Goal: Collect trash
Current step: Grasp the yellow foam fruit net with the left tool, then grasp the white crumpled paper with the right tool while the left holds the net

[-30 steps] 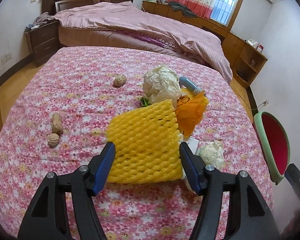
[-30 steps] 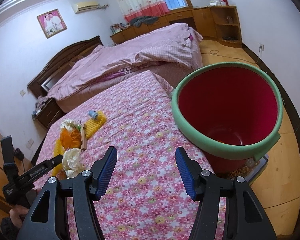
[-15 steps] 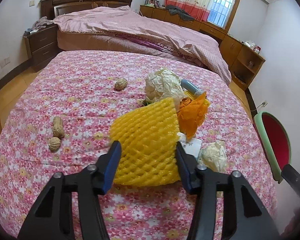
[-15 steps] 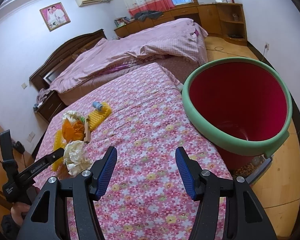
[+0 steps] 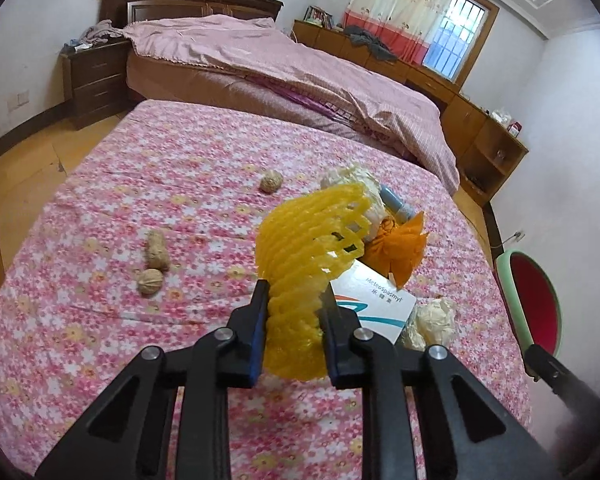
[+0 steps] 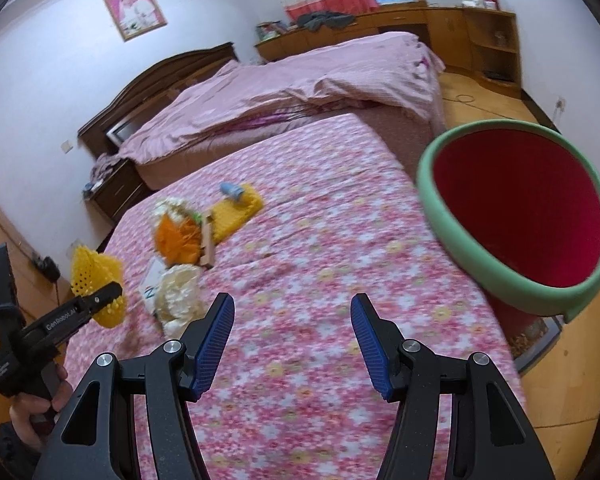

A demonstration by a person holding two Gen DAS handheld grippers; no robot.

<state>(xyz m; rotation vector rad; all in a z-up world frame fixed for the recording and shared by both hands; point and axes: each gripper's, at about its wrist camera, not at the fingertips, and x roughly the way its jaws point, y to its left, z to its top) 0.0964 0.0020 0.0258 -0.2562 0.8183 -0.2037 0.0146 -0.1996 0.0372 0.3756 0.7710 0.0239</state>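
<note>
My left gripper [image 5: 294, 300] is shut on a yellow foam fruit net [image 5: 312, 248] and holds it lifted off the flowered cloth; it also shows in the right wrist view [image 6: 96, 280]. Under it lies a white medicine box [image 5: 376, 308], with crumpled white paper [image 5: 432, 320], orange paper [image 5: 400, 244] and a blue tube [image 5: 396, 206] nearby. My right gripper [image 6: 292, 332] is open and empty above the cloth. The red bin with a green rim [image 6: 516, 208] stands at the table's right side.
Three nuts [image 5: 156, 256] lie on the cloth to the left. A second yellow net [image 6: 236, 212] and a wooden stick [image 6: 208, 240] lie in the pile. A bed [image 5: 280, 64] stands behind, cabinets along the right wall.
My left gripper closed on the yellow foam net and lifted it, squeezing it upright and uncovering the white box. My right gripper shifted slightly and stayed open.
</note>
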